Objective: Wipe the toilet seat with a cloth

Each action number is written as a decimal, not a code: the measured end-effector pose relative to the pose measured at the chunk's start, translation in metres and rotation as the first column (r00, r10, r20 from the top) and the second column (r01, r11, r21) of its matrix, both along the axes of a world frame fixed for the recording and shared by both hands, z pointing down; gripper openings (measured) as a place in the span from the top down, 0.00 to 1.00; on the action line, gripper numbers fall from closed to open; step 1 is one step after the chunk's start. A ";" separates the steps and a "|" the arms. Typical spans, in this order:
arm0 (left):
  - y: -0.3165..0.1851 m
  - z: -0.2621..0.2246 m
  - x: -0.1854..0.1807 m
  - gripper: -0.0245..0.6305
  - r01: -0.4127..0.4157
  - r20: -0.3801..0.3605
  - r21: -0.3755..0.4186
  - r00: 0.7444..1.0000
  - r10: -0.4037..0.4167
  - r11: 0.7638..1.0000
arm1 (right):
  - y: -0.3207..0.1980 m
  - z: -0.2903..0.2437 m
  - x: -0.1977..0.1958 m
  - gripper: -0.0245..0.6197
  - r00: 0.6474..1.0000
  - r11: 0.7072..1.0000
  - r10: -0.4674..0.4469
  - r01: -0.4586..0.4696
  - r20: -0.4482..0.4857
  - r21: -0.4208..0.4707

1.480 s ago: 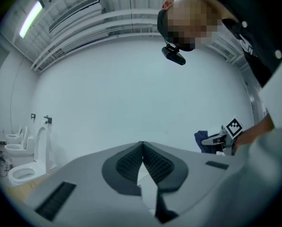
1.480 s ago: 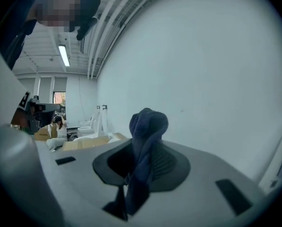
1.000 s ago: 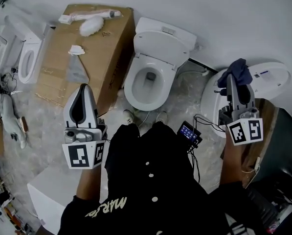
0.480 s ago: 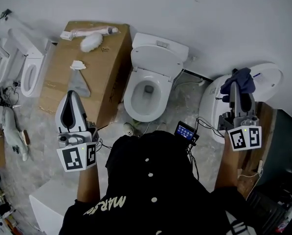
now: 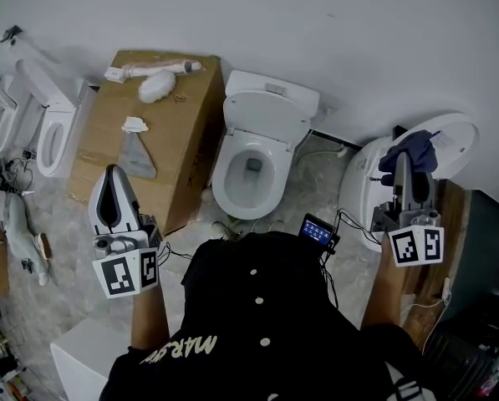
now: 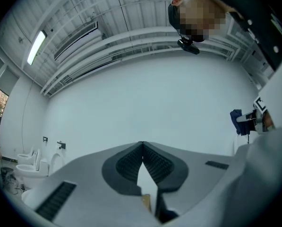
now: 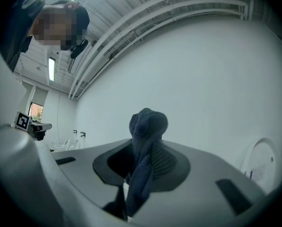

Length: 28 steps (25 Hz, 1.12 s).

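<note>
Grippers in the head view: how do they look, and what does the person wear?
Both the left gripper and the right gripper are pale grey, tapering to a point, with black ribbed pads inside. Each carries a white cube with black square markers. The person wears a black top with white buttons.

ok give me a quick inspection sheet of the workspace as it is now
surface: grey marbled floor
job's things: white toilet, lid up; dark blue cloth held off to its right
clutter: cardboard box left of the toilet, brush and white scraps on top; small device at the person's front
grippers: left claw shut, empty; right claw shut on cloth
cables: black cables beside the device
surroundings: white wall; other toilets far left, one at right
</note>
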<state>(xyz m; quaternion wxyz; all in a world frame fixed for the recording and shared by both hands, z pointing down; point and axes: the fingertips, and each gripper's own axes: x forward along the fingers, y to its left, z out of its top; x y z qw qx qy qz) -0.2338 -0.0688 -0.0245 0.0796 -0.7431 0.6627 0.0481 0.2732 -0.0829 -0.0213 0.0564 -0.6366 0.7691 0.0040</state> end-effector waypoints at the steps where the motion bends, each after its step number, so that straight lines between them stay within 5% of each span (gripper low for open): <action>1: 0.000 0.000 -0.001 0.95 0.001 0.000 -0.003 1.000 -0.001 1.000 | 0.001 -0.001 0.000 0.83 1.000 1.000 0.003 -0.003 0.000 0.001; 28: 0.010 0.003 -0.011 0.95 0.001 -0.010 -0.002 1.000 -0.001 1.000 | 0.015 0.016 -0.020 0.83 1.000 1.000 -0.004 0.003 -0.028 -0.016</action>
